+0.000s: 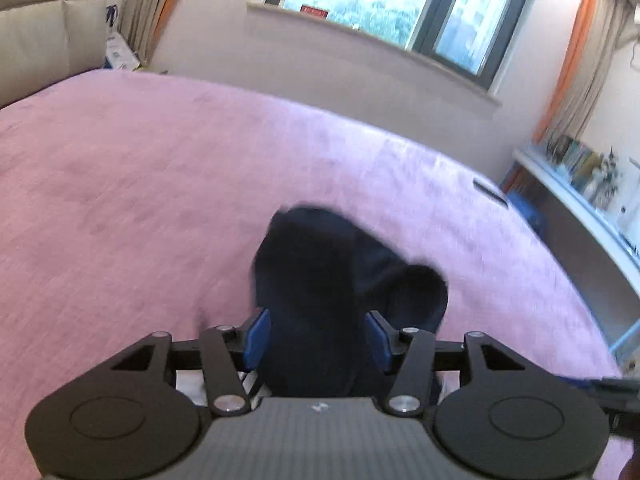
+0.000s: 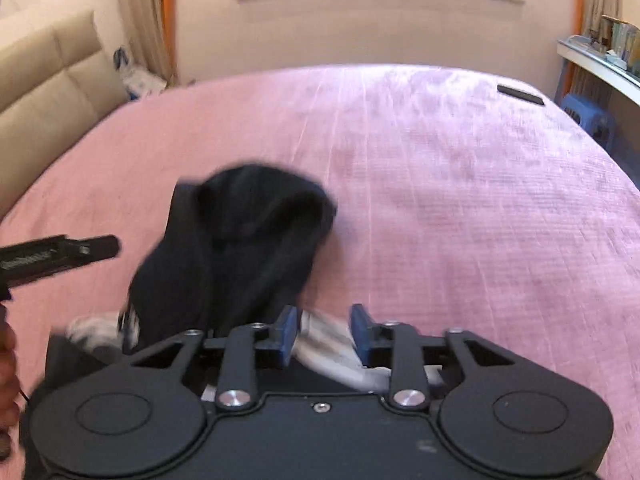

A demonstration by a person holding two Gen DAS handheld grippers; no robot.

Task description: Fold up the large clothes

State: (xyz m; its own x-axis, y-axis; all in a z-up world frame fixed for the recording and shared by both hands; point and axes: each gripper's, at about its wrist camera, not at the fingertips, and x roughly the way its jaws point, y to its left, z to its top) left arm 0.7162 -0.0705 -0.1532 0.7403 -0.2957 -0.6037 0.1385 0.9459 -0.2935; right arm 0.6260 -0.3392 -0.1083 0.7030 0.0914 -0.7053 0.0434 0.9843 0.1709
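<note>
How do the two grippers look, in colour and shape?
The left gripper and the right gripper look alike: a black body with two round discs, black linkage bars on silver pivot screws, and blue jaws. The left body has a ribbed grey plate.

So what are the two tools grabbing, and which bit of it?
The left tool pinches a bunched fold of the dark navy fabric garment. The right tool has the garment's pale grey striped part between its fingers.

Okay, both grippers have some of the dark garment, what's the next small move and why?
Probably draw both grippers apart to spread it: the dark garment is bunched between the left gripper fingers, its pale part sits in the right gripper, and the pink bedspread offers room.
</note>
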